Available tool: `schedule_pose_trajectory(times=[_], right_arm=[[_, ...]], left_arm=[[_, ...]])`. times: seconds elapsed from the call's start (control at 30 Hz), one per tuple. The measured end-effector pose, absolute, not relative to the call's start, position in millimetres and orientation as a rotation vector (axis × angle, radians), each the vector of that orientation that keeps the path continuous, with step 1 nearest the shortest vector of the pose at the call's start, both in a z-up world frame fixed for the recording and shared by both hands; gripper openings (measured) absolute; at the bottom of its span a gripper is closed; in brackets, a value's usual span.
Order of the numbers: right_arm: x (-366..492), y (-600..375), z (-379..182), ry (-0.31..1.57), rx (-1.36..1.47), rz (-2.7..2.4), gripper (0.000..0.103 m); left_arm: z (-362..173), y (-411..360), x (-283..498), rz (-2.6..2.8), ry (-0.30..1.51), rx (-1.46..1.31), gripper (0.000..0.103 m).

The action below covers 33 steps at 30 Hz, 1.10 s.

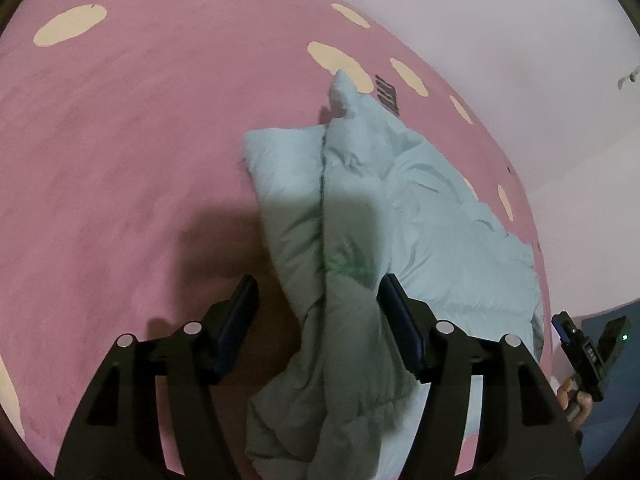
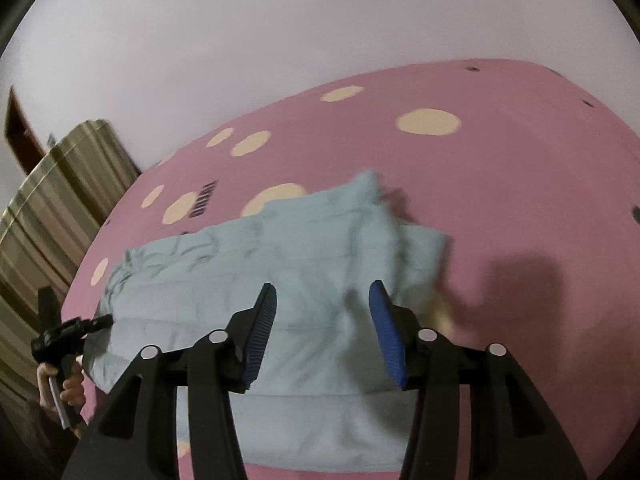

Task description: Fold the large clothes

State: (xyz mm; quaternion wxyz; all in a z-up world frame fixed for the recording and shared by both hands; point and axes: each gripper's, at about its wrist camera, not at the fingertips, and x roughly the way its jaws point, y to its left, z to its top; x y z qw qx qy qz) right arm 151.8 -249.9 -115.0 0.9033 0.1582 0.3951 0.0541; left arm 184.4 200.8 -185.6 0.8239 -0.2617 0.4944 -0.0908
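Pink spotted bed cover (image 1: 120,160) fills view. Pale blue padded garment (image 1: 420,208), folded, lies on it near wall-side edge. Left tool (image 1: 316,292) spread, straddling garment fold, pads clear. Right tool (image 2: 322,300) spread above garment, empty.

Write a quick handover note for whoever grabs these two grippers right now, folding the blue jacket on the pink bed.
Left gripper: open, a raised fold of the light blue puffer jacket between its fingers, not pinched.
Right gripper: open above the jacket, holding nothing.
Jacket lies on the pink spotted bedcover, partly folded, one edge bunched.
Left: flatten it and finish the folds.
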Motion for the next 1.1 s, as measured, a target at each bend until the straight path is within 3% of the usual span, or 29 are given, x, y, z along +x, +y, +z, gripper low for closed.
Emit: schedule_pose_trajectory(times=[0.13, 0.47, 0.7, 1.1], right_arm=[[161.3, -206.3, -121.2, 0.860, 0.285, 0.189, 0.027], [188.7, -111.3, -138.0, 0.884, 0.198, 0.291, 0.026], [201.2, -89.0, -182.1, 0.972, 0.081, 0.240, 0.025], [198.7, -90.5, -193.2, 0.965, 0.078, 0.248, 0.024]], left_arm=[[-182.2, 191.0, 188.4, -0.235, 1.033, -0.555, 0.052], [-170.6, 185.7, 185.8, -0.230, 0.991, -0.524, 0.023], [-150.9, 181.0, 180.2, -0.254, 0.938, -0.526, 0.019], [-96.2, 146.9, 163.9, -0.314, 0.861, -0.464, 0.016]])
